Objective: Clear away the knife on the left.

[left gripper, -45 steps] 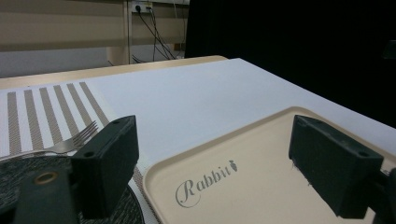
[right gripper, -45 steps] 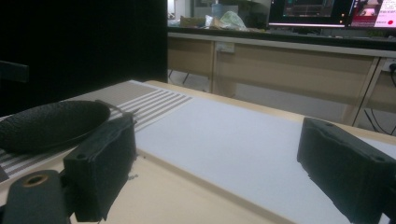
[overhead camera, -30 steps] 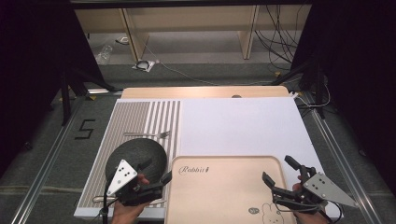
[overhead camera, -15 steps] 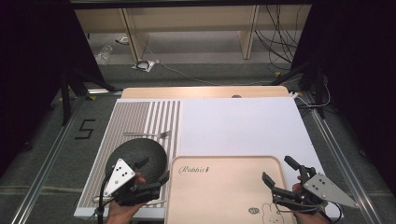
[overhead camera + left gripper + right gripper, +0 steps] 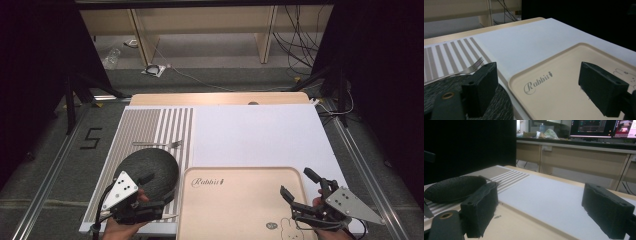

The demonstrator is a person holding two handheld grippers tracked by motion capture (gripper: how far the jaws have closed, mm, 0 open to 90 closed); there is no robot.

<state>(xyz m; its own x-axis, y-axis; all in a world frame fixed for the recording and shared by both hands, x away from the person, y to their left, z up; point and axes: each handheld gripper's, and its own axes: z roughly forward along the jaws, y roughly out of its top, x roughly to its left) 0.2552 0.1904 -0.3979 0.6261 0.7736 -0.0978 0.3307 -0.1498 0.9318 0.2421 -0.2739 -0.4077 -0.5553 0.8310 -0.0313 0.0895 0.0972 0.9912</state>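
Over the last second your left claw (image 5: 150, 192) has drifted a little toward you and to the left; the dark round plate (image 5: 150, 167) under it sits where it did, on the striped mat (image 5: 150, 125) at the near left of the bench (image 5: 220, 98); so the plate has not been lifted yet. In the left gripper view its jaws stand wide apart, one over the plate's rim and the other out over the cream tray (image 5: 584, 62), so nothing is clamped; the fork (image 5: 471, 68) lies on the mat just beyond the plate, tines toward the white sheet (image 5: 255, 135). Your right claw (image 5: 300, 192) has barely shifted; it hovers over the tray's near right corner, jaws spread and empty, as the right gripper view confirms. My reading: you are still lining up on the plate's edge; for a hold, bring one jaw under the rim and one over it before closing; the shallow, low rim may slip out if you close too high.
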